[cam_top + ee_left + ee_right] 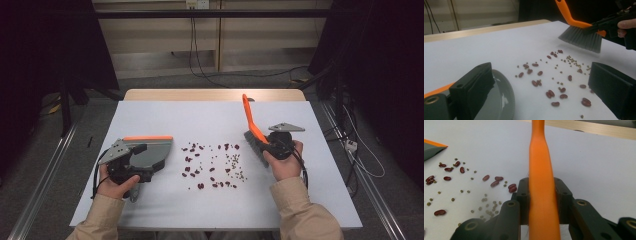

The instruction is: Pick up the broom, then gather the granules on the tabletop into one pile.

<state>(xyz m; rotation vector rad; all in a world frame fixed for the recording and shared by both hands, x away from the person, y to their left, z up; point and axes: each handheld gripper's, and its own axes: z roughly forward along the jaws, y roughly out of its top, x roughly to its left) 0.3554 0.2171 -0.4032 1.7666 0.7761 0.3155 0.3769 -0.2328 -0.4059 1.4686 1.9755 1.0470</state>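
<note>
1. Starting at the left, we hold the left gripper (131,167) low on the worktop (150,112), with the grey dustpan (152,152) in front of it, its orange strip on the far edge and its open lip turned toward the spill.
2. In the left gripper view, 1 jaw lies against the dustpan's rim and the other stands well apart at the right, so we cannot tell whether the jaws grip the pan or merely rest beside it.
3. Between our 2 hands lie the scattered beans (212,165): dark red ones spread across the middle, and small greenish ones (572,61) gathered nearer the brush.
4. At the right, the right gripper (280,142) holds the brush (252,132); its jaws are clamped on the orange handle (541,182), which rises between them in the right gripper view.
5. The grey bristles (581,38) hang just beyond the right edge of the spill, and seem to be slightly above the surface.
6. We judge the step in hand to be sweeping the beans leftward into the pan.
7. To do it well, we should set the bristles down behind the farthest beans, keep the pan's lip flat on the worktop, and draw short, gentle strokes, since round beans will likely roll and scatter.
</note>
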